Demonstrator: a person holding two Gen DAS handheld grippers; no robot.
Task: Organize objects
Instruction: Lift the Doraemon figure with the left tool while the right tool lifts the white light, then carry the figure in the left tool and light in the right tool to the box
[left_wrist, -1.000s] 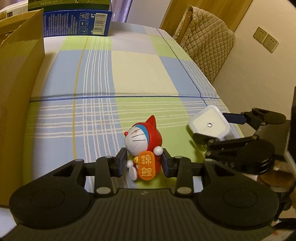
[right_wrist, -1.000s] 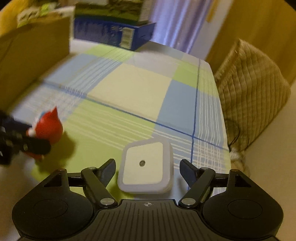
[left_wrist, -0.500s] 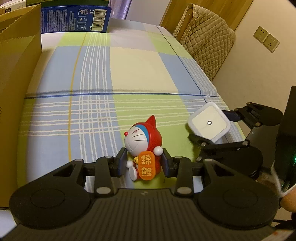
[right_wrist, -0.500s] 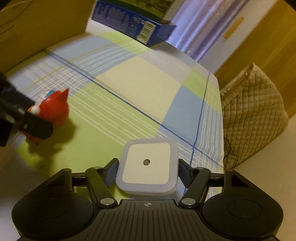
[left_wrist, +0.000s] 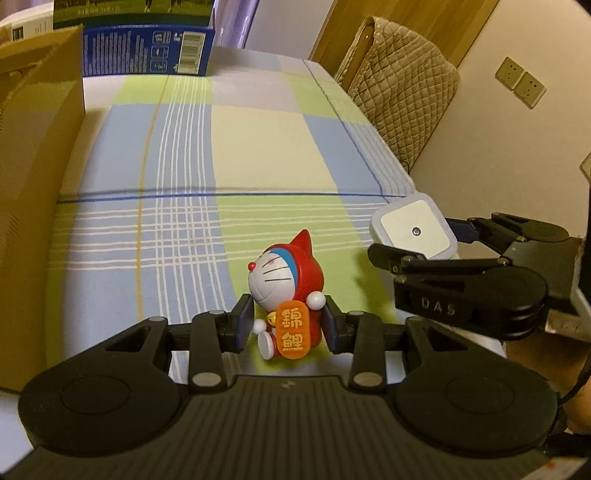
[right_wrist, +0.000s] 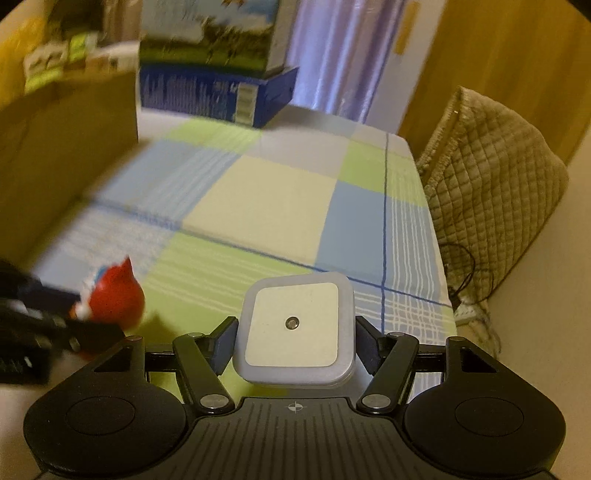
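with the figurine (left_wrist: 286, 291) pinched by the left gripper (left_wrist: 288, 325) and the square night light (right_wrist: 295, 326) clamped by the right gripper (right_wrist: 295, 341), both should be lifted level and carried steadily toward the cardboard box (left_wrist: 33, 177).

In the right wrist view, motion blur smears the red-hooded cartoon cat figurine (right_wrist: 110, 299), the tall brown cardboard box wall (right_wrist: 66, 155) left of it, and the blue printed carton (right_wrist: 218, 96); carton text is unreadable. The frame edge crops the cardboard box.
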